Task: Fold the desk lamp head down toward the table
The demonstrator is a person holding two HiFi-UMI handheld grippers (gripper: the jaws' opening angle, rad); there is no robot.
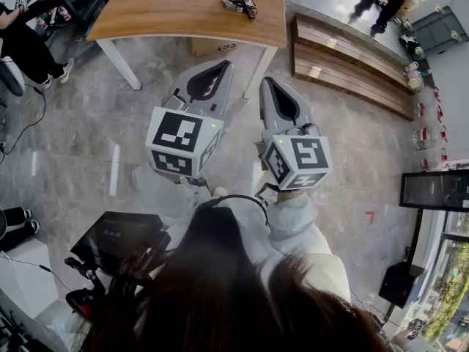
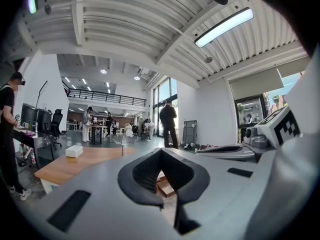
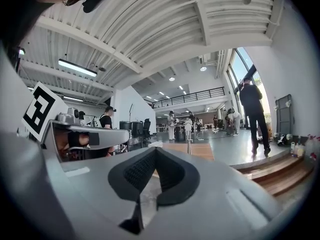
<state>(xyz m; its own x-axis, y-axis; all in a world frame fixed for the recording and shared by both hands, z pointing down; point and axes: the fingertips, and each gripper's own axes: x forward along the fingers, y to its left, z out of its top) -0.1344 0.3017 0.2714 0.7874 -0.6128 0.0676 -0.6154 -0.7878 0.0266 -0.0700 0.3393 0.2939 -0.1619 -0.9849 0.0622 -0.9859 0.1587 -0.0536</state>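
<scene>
The desk lamp (image 1: 238,0) stands on the wooden table (image 1: 168,9) near its right end. Only its round base, a coiled cable and the lower stem show in the head view; the head is cut off. In the gripper views the lamp is a thin upright post (image 2: 123,147) (image 3: 189,146) far ahead on the table (image 2: 65,166). My left gripper (image 1: 224,64) and right gripper (image 1: 265,81) are held level side by side over the floor, short of the table's front edge. The left gripper (image 2: 161,152) and the right gripper (image 3: 156,150) are both shut with nothing between the jaws.
A small white box (image 2: 74,151) lies on the table's left part. A cardboard box (image 1: 212,46) sits under the table. A long wooden bench (image 1: 352,64) runs along the right. A black case (image 1: 117,237) lies by my left side. People stand at the left (image 1: 22,42) and beyond the table (image 2: 168,124).
</scene>
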